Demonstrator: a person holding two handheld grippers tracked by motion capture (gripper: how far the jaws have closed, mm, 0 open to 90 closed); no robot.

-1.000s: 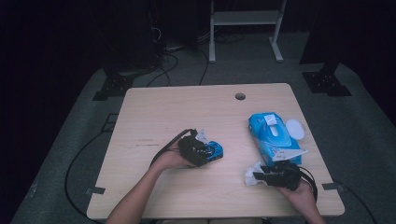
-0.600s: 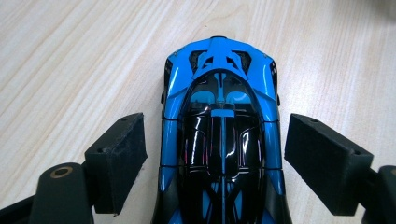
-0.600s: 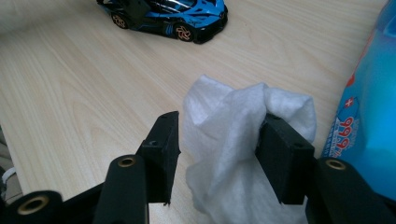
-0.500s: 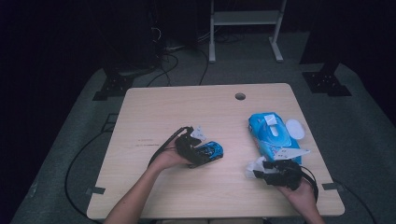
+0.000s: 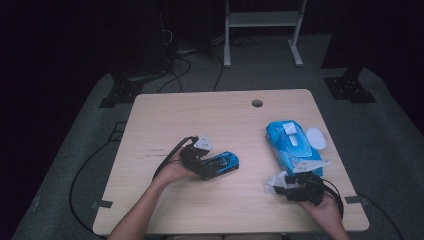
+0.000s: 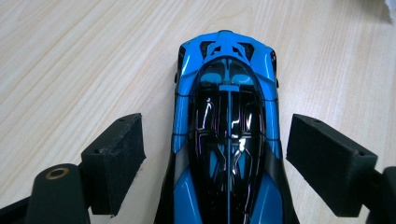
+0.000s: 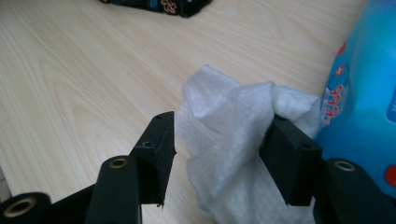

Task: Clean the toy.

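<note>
Left gripper: jaws just opened, straddling blue toy car. Right gripper: jaws opening, white wipe between. Beneath: pale wooden table; dark room. Wipes pack lettering unreadable.

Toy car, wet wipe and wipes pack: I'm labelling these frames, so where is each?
Toy car [image 6: 229,135], left gripper view, black canopy.
Wet wipe [image 7: 229,126], right gripper view, crumpled middle.
Wipes pack [image 5: 290,142], high view, blue top.
</note>
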